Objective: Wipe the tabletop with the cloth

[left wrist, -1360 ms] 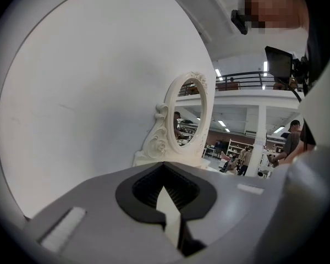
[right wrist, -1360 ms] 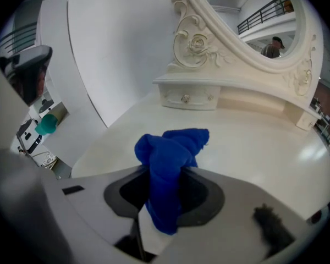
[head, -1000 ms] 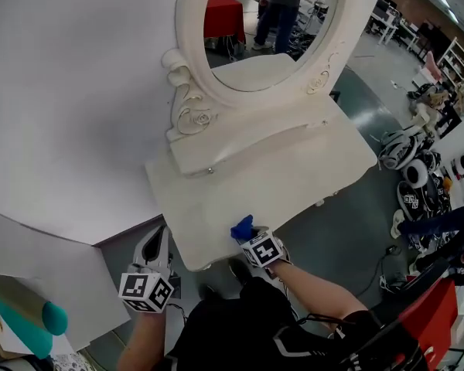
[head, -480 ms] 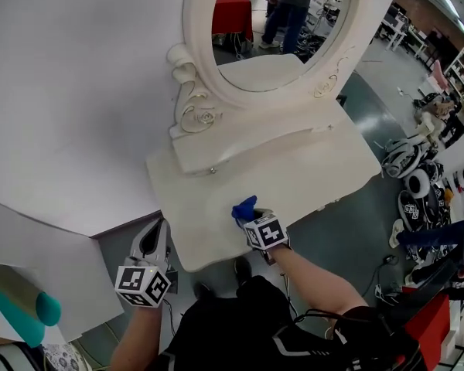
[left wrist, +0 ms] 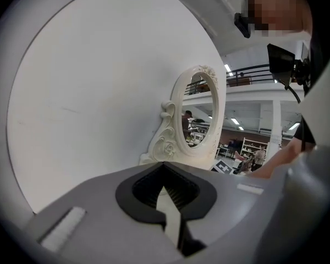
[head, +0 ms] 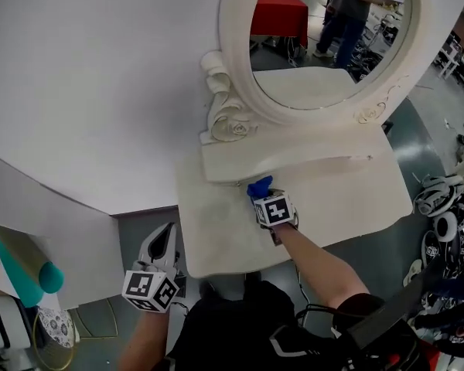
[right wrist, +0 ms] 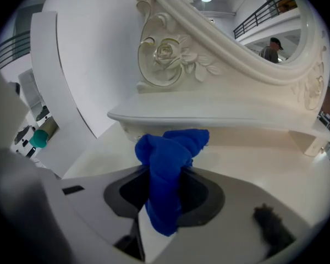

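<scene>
With the right tongs (head: 261, 195) clamped on the blue cloth (head: 259, 185) at 12 o'clock on the bench (head: 216, 234), beside the mirror base (head: 294, 159), press down and sweep toward 6 o'clock; the left tongs (head: 164, 236), closed and empty, hang clear at 7 o'clock.

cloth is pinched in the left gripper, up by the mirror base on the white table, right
No, the cloth is pinched in the right gripper, as the right gripper view shows. It is up by the mirror base on the white table.

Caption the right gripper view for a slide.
Right hand-held gripper clamps a bunched blue cloth over the cream tabletop before the mirror.
</scene>
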`<state>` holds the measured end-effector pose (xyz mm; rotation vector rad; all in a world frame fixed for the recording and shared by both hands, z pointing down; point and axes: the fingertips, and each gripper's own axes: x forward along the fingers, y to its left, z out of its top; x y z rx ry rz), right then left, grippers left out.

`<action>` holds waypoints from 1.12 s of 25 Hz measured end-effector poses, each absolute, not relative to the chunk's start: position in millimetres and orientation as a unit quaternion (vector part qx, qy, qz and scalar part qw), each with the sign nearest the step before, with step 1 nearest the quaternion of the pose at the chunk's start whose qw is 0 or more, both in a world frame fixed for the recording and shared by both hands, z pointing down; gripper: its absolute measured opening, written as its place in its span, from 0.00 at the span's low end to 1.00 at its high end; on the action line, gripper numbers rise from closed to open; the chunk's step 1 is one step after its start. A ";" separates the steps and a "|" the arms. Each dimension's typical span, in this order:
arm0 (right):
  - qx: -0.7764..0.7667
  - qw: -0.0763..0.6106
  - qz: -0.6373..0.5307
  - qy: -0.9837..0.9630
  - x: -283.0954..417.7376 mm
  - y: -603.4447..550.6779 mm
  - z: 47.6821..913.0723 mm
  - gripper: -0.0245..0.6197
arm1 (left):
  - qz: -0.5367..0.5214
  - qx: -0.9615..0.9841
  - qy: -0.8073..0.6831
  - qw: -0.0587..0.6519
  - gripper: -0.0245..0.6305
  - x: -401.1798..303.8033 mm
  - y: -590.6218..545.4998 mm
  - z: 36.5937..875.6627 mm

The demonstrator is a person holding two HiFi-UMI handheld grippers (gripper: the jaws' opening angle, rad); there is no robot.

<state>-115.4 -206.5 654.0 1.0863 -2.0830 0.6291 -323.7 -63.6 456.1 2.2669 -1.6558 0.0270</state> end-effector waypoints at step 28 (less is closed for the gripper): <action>0.389 0.389 0.284 -0.785 -68.9 -25.4 671.8 0.25 | -0.008 0.839 -0.517 0.172 0.05 -286.6 -79.2 449.7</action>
